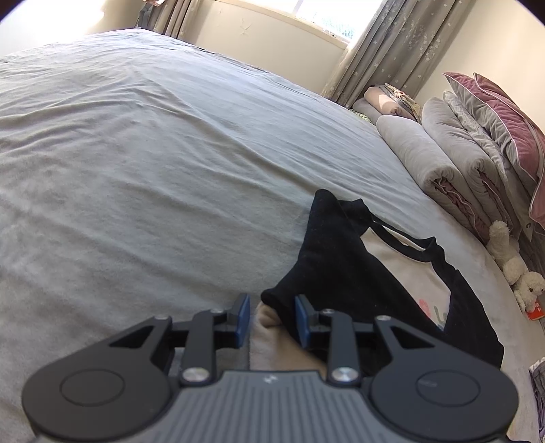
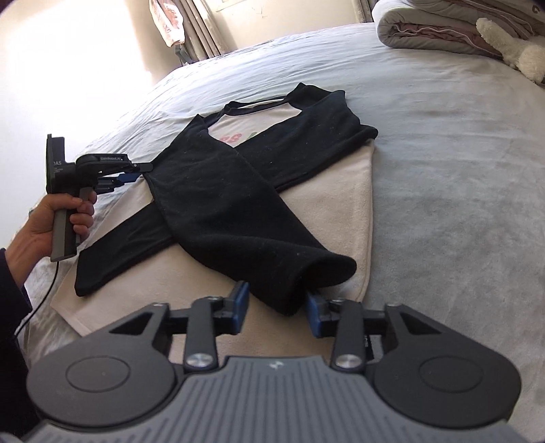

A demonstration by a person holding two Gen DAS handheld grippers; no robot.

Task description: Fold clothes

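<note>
**Raglan shirt on the bed, both sleeves crossed over its front**

Grey bedsheet (image 2: 442, 170) covers the whole bed, wrinkled and sunlit, with a bright window (image 1: 327, 13) and patterned curtains (image 1: 385, 51) beyond its far edge. Rolled grey quilts (image 1: 442, 160) and pink pillows (image 1: 511, 126) are stacked far ahead and to the right of the left gripper's fingers, and a white plush toy (image 1: 514, 269) lies on the sheet beside them.

The shirt (image 2: 340, 191) lies flat on the sheet straight ahead of the right gripper's fingers. Its body is cream, its sleeves and neckband black, and part of a pink print shows near the collar. Both black sleeves are folded inward and cross each other over the cream front.

The right gripper (image 2: 277, 311) sits low over the shirt's hem. Its blue pads (image 2: 241, 308) stand wide apart. The cuff of the upper sleeve (image 2: 299, 283) reaches into the gap between them; the left pad is clear of the cloth, while the cuff overlaps the right pad, and I cannot tell whether they touch.

The left gripper (image 1: 272, 322) is seen in the right wrist view at the shirt's left side, held by a hand (image 2: 54, 221) around its grey handle, a cable hanging below. In its own view its blue pads (image 1: 242, 320) are spread moderately, with a black sleeve fold (image 1: 279, 303) lying between them and against the right-hand pad, cream cloth underneath. The pads do not pinch the fabric.
</note>
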